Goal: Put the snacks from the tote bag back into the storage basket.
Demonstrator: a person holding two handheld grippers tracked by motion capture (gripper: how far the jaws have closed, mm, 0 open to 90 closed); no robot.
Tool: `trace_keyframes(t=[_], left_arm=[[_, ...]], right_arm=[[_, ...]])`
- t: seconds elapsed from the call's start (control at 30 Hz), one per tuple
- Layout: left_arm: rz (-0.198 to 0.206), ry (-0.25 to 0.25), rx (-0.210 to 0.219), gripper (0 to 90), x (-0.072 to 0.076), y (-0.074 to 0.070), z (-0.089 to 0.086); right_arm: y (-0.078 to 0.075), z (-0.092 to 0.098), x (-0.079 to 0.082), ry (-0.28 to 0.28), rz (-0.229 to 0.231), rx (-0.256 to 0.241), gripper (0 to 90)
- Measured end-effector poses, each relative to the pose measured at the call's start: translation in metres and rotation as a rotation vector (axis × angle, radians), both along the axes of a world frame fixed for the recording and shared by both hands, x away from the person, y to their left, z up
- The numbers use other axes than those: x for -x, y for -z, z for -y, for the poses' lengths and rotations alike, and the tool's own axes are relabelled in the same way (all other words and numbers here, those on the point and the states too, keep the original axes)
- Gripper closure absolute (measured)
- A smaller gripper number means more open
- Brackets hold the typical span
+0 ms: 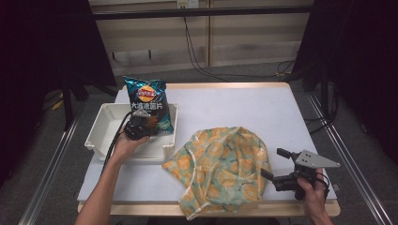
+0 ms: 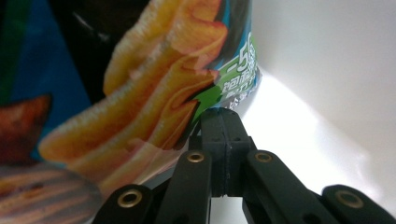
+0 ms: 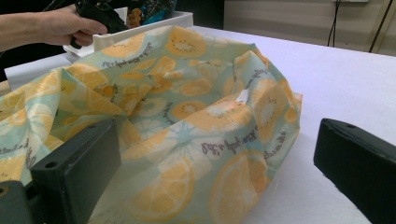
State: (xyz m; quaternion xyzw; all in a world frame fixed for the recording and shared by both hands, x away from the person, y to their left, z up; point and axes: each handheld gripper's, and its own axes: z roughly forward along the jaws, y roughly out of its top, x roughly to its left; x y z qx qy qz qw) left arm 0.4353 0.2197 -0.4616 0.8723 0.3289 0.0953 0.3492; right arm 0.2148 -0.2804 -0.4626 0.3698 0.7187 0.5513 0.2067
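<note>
A blue bag of crisps [image 1: 146, 101] stands upright over the white bin [image 1: 101, 129] at the table's left. My left gripper [image 1: 138, 126] is at the bag's lower edge. In the left gripper view its jaws are pressed together [image 2: 219, 121] on the bottom seam of the crisp bag [image 2: 154, 84], with the bin's white wall [image 2: 327, 56] behind. A cloth bag with an orange-slice print [image 1: 220, 161] lies crumpled at the front centre. My right gripper [image 1: 273, 163] is just right of it, open wide, and the cloth bag [image 3: 187, 116] lies ahead of the spread jaws [image 3: 215, 154].
The white table [image 1: 244, 103] has bare room at the back and right. Metal frame rails run along both sides, and cables trail on the floor behind. In the right gripper view, the other hand [image 3: 56, 25] holds its gripper by the bin [image 3: 154, 23].
</note>
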Motion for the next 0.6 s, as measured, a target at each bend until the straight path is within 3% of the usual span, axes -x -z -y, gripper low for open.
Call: trace_keyframes(t=[0.23,0.3,0.33,0.43,0.6], left_arm=[[-0.004,0.009,-0.019,90.0,-0.0066,0.003,0.0005],[-0.001,-0.025,-0.007,90.0,-0.0076,0.005,0.0014],[-0.004,0.002,-0.039,90.0,-0.0097,0.0042,-0.0013],[-0.007,0.003,-0.048,89.8,-0.0108,0.0064,-0.0014],[0.003,-0.015,0.004,88.1,-0.0059,0.0059,-0.0001]], right_arm=[[0.0003,0.0001,-0.0002,-0.001,0.0,0.002,0.2],[0.0006,0.0001,-0.0003,-0.001,0.0,0.003,0.2],[0.0006,-0.0002,-0.0002,-0.001,-0.001,0.003,0.2],[0.0007,-0.0004,-0.0002,-0.001,-0.001,0.003,0.3],[0.0008,-0.0005,0.0001,-0.003,-0.004,0.001,0.2]])
